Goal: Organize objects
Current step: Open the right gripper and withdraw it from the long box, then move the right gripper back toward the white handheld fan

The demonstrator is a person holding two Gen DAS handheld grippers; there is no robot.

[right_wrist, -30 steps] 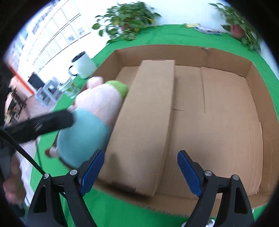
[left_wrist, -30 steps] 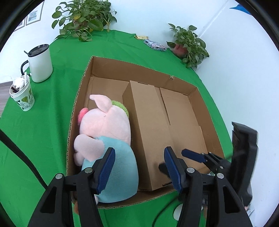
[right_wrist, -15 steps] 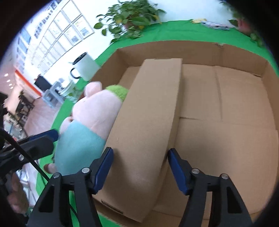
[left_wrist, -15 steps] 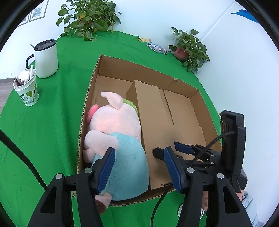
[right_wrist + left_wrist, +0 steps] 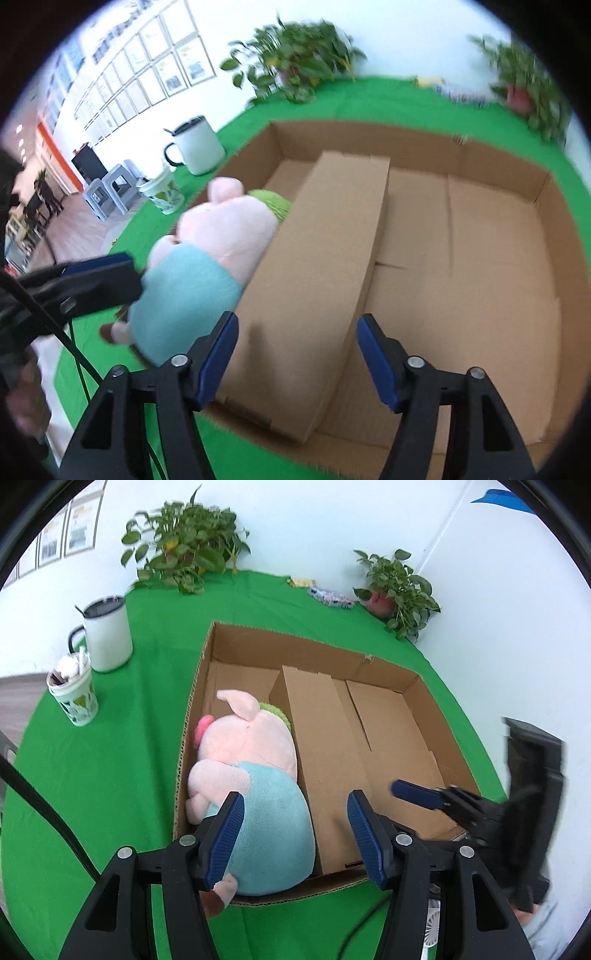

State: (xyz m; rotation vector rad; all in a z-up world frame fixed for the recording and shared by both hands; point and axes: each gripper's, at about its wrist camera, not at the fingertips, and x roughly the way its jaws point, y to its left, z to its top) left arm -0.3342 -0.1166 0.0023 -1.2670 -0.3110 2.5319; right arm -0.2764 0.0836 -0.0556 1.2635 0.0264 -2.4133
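Observation:
A pink plush pig in a teal shirt (image 5: 255,775) lies in the left part of an open cardboard box (image 5: 424,698), against a long closed carton (image 5: 325,760) inside it. My left gripper (image 5: 295,834) is open and empty above the box's near edge, over the pig's body. My right gripper (image 5: 295,358) is open and empty above the near end of the carton (image 5: 325,258); it also shows at the right of the left wrist view (image 5: 417,792). The pig (image 5: 218,243) lies left of the carton there.
The box sits on a green cloth-covered table (image 5: 110,760). A white mug with a lid (image 5: 107,635) and a paper cup (image 5: 74,698) stand to the left. Potted plants (image 5: 188,554) (image 5: 399,587) and small packets (image 5: 332,596) are at the back by the wall.
Both grippers have pulled back and up from the box. The right gripper has moved off the carton towards the near right. The pig and carton have not moved.

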